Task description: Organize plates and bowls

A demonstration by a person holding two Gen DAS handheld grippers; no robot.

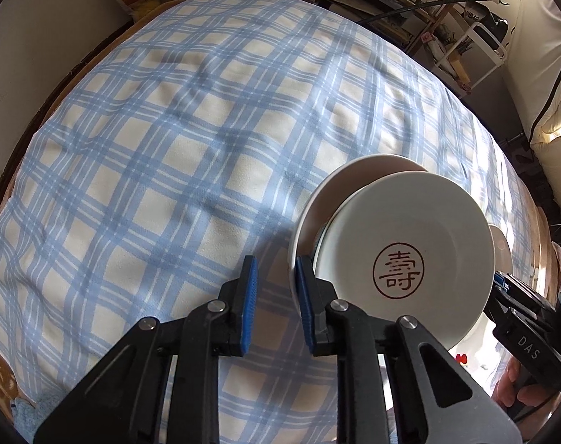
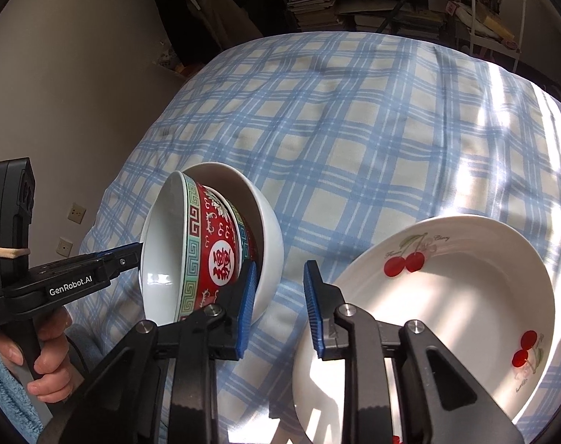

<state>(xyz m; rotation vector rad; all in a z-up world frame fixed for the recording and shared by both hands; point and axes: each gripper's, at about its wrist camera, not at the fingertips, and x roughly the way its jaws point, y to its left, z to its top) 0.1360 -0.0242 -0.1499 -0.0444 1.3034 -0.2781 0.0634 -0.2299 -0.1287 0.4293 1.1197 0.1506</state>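
Closest in the left wrist view: left gripper [image 1: 274, 262], black fingers with ribbed blue pads, jaws narrow, only the plaid-covered table [image 1: 150, 170] showing in the gap. Right-hand pad up against the near rim of the white bowl [image 1: 317, 192]; left-hand pad clear of it, so nothing pinched. Nested inside, the red bowl [image 1: 410, 244], pale interior turned toward the camera, red circled character at its bottom. Both bowls tipped on their sides, just right of the jaws.

Closest in the right wrist view: right gripper [image 2: 280, 264], jaws likewise narrow, gap showing cloth and a sliver of the white bowl's outer wall. Left-hand pad overlapping that wall; contact impossible to judge. Nothing clamped. From this side, red bowl's outside in red with a teal key-pattern band. Just right, partly behind the other finger, cherry plate [image 2: 447, 296], white and deep, resting on the table in a patch of sunlight, near the bowls but apart from them. At the left edge, left hand [image 2: 47, 351] wrapped around the other tool's handle, tool tip at the white bowl's rim.

Farther off, across the table, crowded bookshelves [image 2: 354, 3] and a white wire rack [image 1: 480, 51].
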